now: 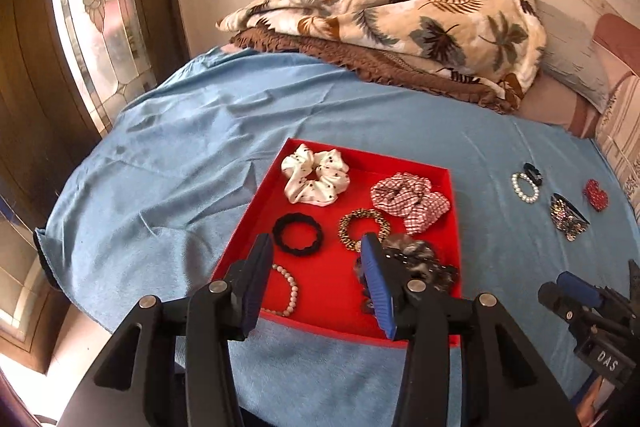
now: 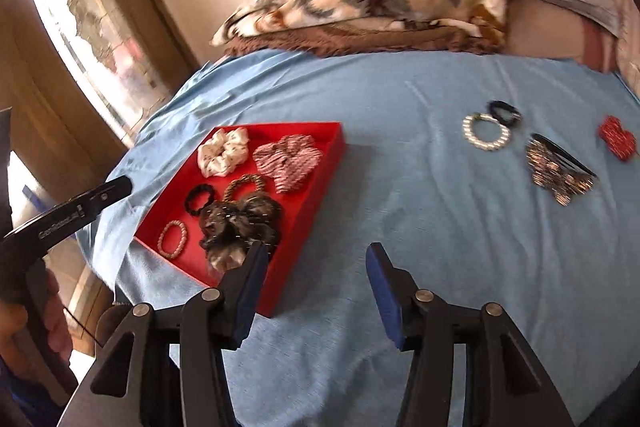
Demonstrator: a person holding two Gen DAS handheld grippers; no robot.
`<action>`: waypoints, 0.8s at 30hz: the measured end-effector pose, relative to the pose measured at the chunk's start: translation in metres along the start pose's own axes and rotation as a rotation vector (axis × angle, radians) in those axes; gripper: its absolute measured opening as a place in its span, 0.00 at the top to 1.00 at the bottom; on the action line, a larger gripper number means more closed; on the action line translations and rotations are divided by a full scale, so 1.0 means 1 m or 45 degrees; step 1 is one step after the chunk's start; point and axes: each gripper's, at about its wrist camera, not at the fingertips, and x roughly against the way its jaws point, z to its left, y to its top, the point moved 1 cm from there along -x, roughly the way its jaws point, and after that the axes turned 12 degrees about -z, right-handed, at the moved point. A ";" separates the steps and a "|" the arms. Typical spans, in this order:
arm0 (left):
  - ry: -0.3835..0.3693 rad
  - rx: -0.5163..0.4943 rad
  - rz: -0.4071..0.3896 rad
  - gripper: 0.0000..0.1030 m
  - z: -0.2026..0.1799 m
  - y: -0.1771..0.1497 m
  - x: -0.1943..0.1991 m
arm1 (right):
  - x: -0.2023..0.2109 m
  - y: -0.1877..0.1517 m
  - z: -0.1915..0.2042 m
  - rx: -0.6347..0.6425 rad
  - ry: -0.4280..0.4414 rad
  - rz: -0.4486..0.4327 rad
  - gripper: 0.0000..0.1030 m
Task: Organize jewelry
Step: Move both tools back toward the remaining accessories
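Now red tray (image 1: pixel 362 333) under spread left jaws, nothing gripped

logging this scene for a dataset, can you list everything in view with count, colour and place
shallow cardboard tray: 1, red, on the blue cloth, left of centre
fabric scrunchies: 3 in the tray; white dotted, red-white checked, dark grey
elastic hair ties: 2 in the tray; black, gold-brown patterned
pink bead bracelet: 1, tray's near corner
white pearl bracelet: 1, on the cloth right of the tray
dark hair tie: 1, touching the pearl bracelet
beaded hair clip: 1, bronze-black, on the cloth
sequinned heart clip: 1, red, far right
blue cloth: 1, covers the bed
leaf-print blanket: 1, cream, bunched at the back
left gripper: black, blue pads, open over the tray
right gripper: same, open over the cloth
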 end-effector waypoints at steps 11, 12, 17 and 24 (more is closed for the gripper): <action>-0.067 -0.041 -0.101 0.56 -0.025 0.004 0.054 | 0.065 0.007 -0.008 0.009 -0.104 -0.158 0.41; -0.071 -0.045 -0.116 0.56 -0.026 0.004 0.061 | 0.072 0.007 -0.008 0.014 -0.114 -0.174 0.41; -0.052 -0.057 -0.197 0.46 -0.021 0.002 0.095 | 0.096 0.004 -0.006 0.007 -0.124 -0.221 0.38; -0.030 -0.046 -0.185 0.44 -0.021 -0.002 0.103 | 0.103 0.004 -0.004 0.047 -0.111 -0.250 0.34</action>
